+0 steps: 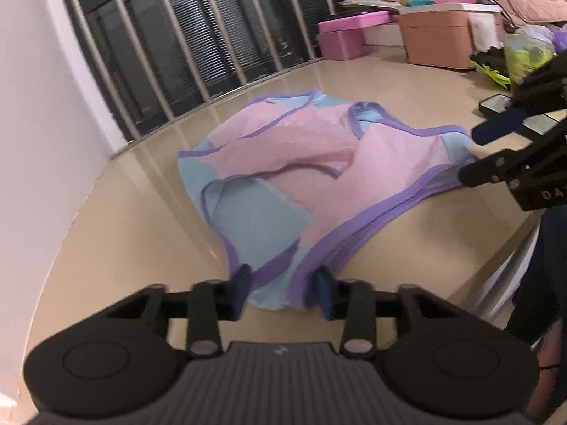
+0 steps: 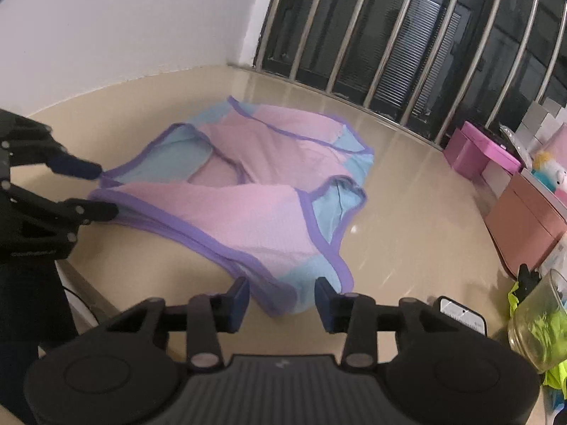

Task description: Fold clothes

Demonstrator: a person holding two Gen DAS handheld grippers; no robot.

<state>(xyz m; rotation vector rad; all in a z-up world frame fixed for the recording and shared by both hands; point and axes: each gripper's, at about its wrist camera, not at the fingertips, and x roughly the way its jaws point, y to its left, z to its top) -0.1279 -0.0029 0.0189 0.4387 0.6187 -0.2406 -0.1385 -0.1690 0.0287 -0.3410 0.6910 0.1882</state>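
A pink and light-blue garment [image 1: 283,148] with purple trim lies crumpled and partly folded on the glossy beige table [image 1: 106,230]. In the left wrist view my left gripper [image 1: 283,294] stands open around the garment's near corner, and the cloth rests between the pads with small gaps on both sides. My right gripper [image 1: 471,154] enters from the right at the garment's far hem. In the right wrist view the garment [image 2: 248,212] spreads ahead, and my right gripper [image 2: 282,299] is open around its near blue corner. My left gripper [image 2: 106,191] sits at the left hem.
Window bars [image 1: 177,35] line the table's back and a white wall closes its corner. Pink boxes [image 1: 343,35] and a salmon box [image 1: 436,39] stand on one side. A phone [image 2: 460,315] and a glass jar [image 2: 538,326] with green contents lie near my right gripper. A dark sleeve shows at the table's near edge.
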